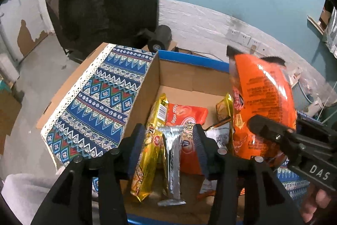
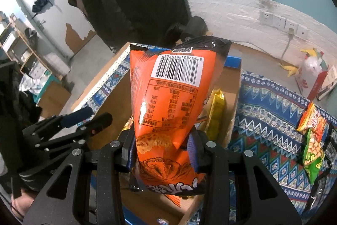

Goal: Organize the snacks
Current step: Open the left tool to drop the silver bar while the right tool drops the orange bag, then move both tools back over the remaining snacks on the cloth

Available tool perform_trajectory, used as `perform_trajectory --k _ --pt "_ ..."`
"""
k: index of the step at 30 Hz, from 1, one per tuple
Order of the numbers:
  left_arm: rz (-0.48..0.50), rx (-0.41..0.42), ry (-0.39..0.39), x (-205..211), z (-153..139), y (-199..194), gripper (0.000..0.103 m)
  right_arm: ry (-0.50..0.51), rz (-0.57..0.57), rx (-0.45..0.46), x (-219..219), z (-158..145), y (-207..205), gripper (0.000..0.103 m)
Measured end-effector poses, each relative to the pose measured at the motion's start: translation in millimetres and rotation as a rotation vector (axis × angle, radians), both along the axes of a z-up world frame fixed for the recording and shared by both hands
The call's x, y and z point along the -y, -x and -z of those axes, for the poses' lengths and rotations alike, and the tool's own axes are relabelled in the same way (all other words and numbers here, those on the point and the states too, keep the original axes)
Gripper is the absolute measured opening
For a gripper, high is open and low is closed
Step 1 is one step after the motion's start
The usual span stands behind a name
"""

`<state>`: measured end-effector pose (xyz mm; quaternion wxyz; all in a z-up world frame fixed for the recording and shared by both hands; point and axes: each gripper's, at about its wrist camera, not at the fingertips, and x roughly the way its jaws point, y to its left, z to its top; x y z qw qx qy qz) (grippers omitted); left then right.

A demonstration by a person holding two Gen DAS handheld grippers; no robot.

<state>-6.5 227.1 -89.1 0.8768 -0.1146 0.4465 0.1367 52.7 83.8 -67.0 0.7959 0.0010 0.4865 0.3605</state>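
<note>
I am clamping the right gripper on the orange snack bag, holding it upright over the cardboard box. My left gripper is hanging open above the silver bar lying inside the box, between gold packet and orange packet.

Orange snack bag: glossy plastic film, crinkled, catching glare.
Silver bar wrapper: shiny metallic foil, creased.
Gold packets: reflective foil, wrinkled.
Box: matt brown corrugated cardboard, blue outer face.
Tablecloth: woven patterned cloth, matt, with white lace edging.
Left gripper: matt black plastic, ribbed blue pads, small bright metal fasteners.
Right gripper: same matt black plastic.
Wall: rough white-painted brick.
</note>
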Motion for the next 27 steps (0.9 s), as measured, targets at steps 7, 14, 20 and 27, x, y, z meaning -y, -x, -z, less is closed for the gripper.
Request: perform_trajectory --k 7,14,20,27 --pt "-0.001 0.004 0.013 1 -3 -1 0.048 -0.01 -0.014 -0.042 -1 2 0 0.047" --pt "0.025 0.022 0.024 11 -10 -1 0.048 -0.006 -0.002 -0.004 11 -9 4 0.056" --pt "0.045 0.026 0.052 22 -12 -4 0.049 -0.005 0.043 0.021 33 -19 1 0.065" --pt "0.111 0.028 0.046 53 -15 -10 0.054 0.025 0.084 0.045 66 -23 2 0.069"
